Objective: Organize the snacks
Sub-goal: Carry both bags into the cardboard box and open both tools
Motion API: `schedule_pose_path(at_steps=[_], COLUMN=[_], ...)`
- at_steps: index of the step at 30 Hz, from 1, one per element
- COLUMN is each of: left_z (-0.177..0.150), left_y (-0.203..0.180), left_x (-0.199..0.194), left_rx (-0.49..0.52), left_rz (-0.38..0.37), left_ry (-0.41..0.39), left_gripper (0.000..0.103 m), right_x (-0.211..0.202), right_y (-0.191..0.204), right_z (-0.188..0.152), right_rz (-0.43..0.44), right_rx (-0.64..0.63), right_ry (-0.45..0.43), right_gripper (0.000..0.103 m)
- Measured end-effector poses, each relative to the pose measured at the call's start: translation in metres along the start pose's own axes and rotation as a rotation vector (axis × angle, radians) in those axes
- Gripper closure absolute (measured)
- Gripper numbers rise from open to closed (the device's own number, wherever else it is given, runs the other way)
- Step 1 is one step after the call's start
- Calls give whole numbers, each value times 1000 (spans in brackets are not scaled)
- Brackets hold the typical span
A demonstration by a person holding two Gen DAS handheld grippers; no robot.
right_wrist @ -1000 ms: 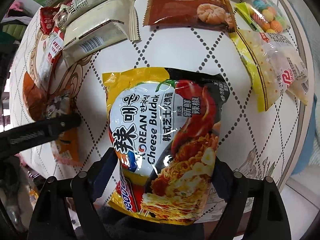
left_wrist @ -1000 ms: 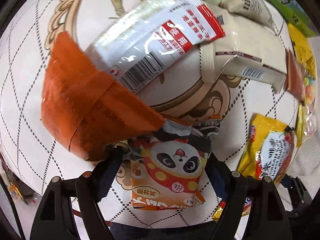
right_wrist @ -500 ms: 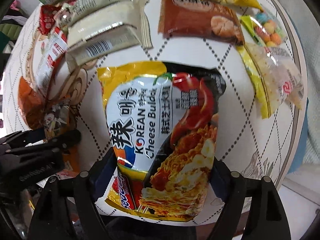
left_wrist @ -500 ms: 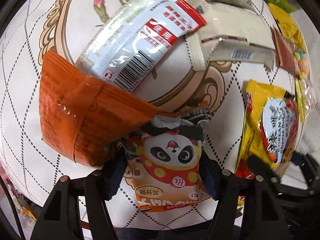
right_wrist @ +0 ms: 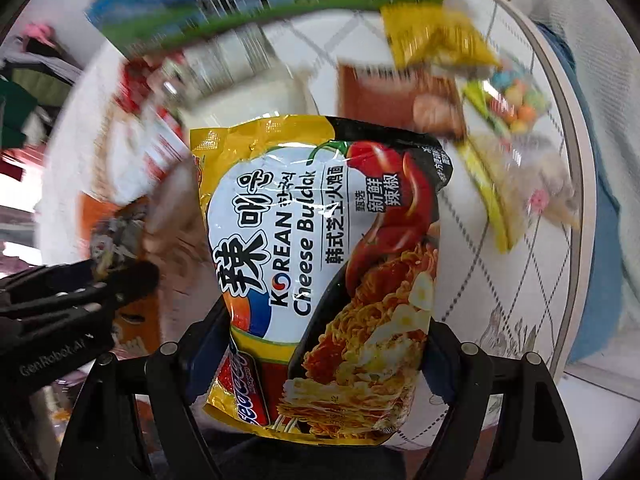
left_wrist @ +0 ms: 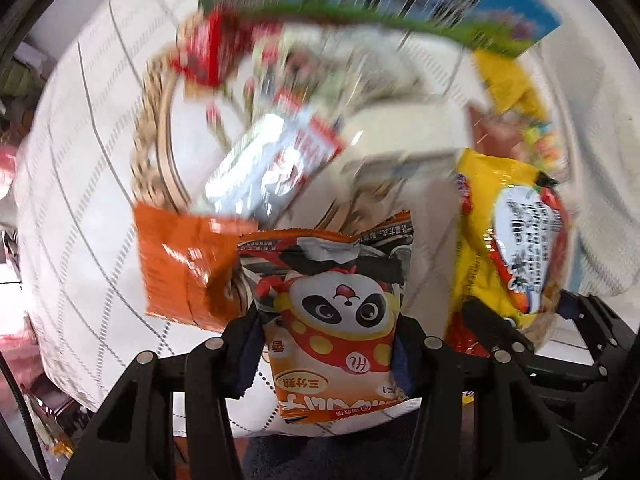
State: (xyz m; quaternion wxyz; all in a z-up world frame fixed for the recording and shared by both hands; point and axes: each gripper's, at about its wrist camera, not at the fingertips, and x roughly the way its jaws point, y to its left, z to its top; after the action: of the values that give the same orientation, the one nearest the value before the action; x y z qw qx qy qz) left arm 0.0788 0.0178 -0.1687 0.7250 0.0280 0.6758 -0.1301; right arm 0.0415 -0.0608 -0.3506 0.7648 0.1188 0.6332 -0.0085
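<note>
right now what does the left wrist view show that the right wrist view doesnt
Only the left wrist view shows the panda snack packet face on, pressed between the left gripper jaws, which have just been closing.

Only the right wrist view shows the front print of the Korean cheese noodle bag, clamped in the right gripper, and the clear bag of coloured candies plainly.

Both show the noodle bag, the orange packet, the green and blue box at the far edge, and the quilted white tablecloth.

Left hand-held gripper [left_wrist: 328,344] just closed onto panda snack packet [left_wrist: 332,312], now lifted clear of worktop [left_wrist: 80,200]; noodle packet [right_wrist: 324,264] shifted sideways.
</note>
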Motion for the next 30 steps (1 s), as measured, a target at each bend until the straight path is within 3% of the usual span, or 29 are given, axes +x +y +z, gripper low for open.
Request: schedule_pose_path(at_steps=[3, 9, 14, 17, 20, 26, 30], left_z=[18, 111, 207, 269, 318, 374, 392], left_y=[-4, -40, -62, -53, -33, -23, -16], left_x=[-44, -107, -103, -88, -47, 3, 26], left_rx=[12, 87, 123, 114, 95, 58, 41], left_rz=[-31, -72, -7, 23, 31, 28, 27], left_ry=[-68, -196, -257, -236, -163, -32, 30], left_gripper=[53, 53, 53, 53, 53, 53, 53], right_x=[-26, -75, -80, -54, -17, 52, 61], right_y=[-3, -7, -6, -4, 6, 5, 8], right_z=[18, 85, 153, 202, 252, 308, 355], right_rz=[58, 147, 133, 115, 104, 88, 74], right_rx=[-14, -43, -83, -95, -93, -92, -92], right_ry=[-62, -179, -246, -228, -174, -62, -4], right_gripper=[18, 18, 18, 18, 18, 18, 18])
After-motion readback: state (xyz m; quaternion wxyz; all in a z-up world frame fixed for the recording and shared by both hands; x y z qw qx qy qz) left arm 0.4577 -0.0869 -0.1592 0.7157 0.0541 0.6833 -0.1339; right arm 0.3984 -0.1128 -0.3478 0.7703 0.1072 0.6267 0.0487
